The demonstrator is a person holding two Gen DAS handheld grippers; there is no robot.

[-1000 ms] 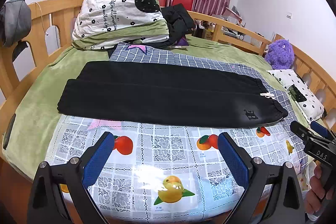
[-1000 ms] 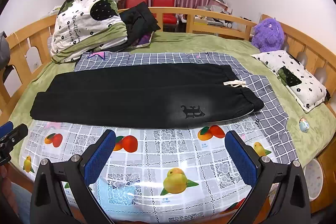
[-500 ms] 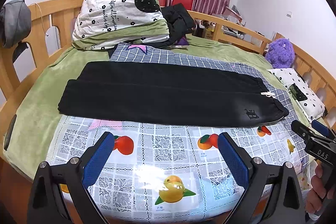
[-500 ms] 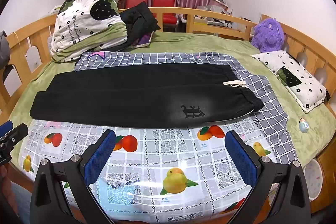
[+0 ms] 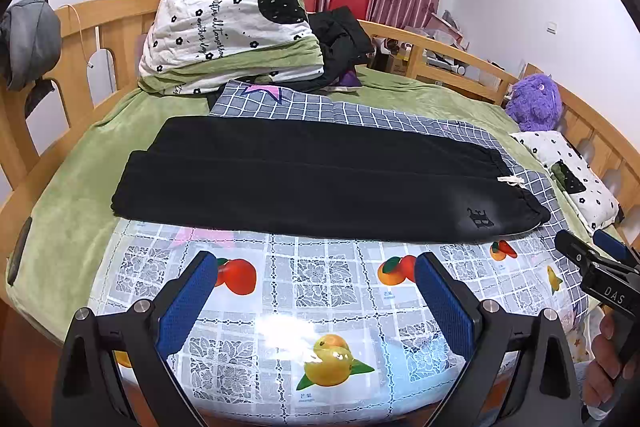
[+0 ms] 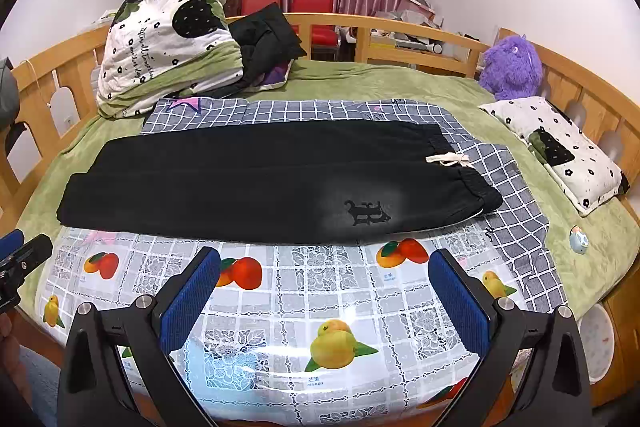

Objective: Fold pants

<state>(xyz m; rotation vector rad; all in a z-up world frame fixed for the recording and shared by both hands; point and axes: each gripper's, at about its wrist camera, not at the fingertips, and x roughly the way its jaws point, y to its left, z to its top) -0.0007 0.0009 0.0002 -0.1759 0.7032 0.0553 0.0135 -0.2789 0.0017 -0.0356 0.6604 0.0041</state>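
On the bed (image 6: pixel 400 83): green blanket, wooden rails on all sides; a checked sheet (image 6: pixel 304 111) and a fruit-print plastic cover (image 6: pixel 304 291) lie over it.
Quilt bundle (image 6: pixel 160 43): white and green, at 10 o'clock of the bed, with dark clothes heaped beside it.
Pants (image 6: pixel 240 183): black, spread flat across the bed centre, partly on the checked sheet and partly on the plastic cover. Legs lie together and run toward 9 o'clock; waistband with white drawstring (image 6: pixel 448 159) points toward 3 o'clock. Judged folded once lengthwise; no crosswise fold made yet.
Pillow (image 6: pixel 560 151): at 3 o'clock, well apart from the pants.
Plush toy (image 6: pixel 512 67): purple, at 2 o'clock by the rail.
Left gripper (image 5: pixel 316 291): blue pads spread wide, nothing between them, above the plastic cover at 6 o'clock of the pants, not touching them.
Right gripper (image 6: pixel 324 287): likewise spread wide, holding nothing, near the waistband side.
Change: against the views from a second ago, almost none; both tools hover in place and the pants lie unmoved.
Meaning: judged a pause before the next grasp; cuffs or waistband must be taken next.
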